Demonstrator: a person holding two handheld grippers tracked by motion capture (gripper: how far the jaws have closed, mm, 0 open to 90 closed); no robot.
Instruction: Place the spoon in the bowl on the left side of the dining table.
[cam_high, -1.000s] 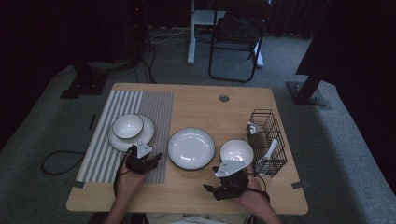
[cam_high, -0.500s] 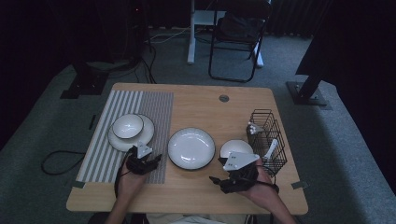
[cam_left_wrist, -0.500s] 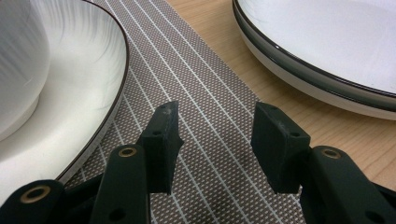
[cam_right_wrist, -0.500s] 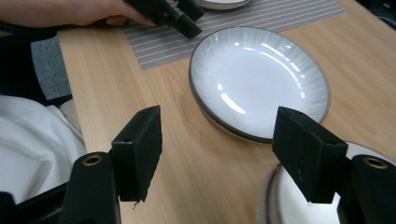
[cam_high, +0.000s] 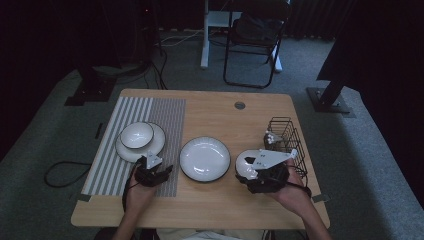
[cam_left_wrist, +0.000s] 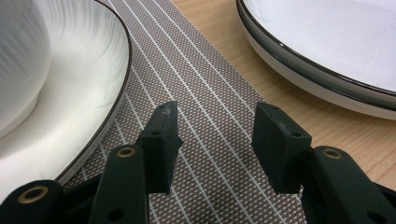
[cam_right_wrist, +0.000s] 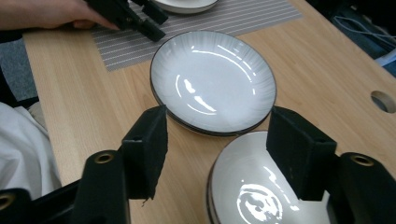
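Right claw (cam_right_wrist: 217, 116): jaws apart and just been closing. The small white dark-rimmed ceramic bowl (cam_right_wrist: 261, 186) sits partly under the gap, with no pad visibly pressing on it, so no grip yet. That bowl stands just right of the wide white dark-rimmed shallow plate (cam_high: 205, 159), on the wooden counter (cam_high: 210, 107).

Left claw (cam_left_wrist: 217, 112): jaws apart and empty, over the striped grey mat (cam_high: 150, 107) just left of that plate.

Progress, my read: early. A matching bowl-on-plate pair (cam_high: 137, 135) is already stacked farther left of the plate. Grab, lift and placement of the right bowl are all still to do.

Bowl is upright with its mouth up. It is round, so no long axis.
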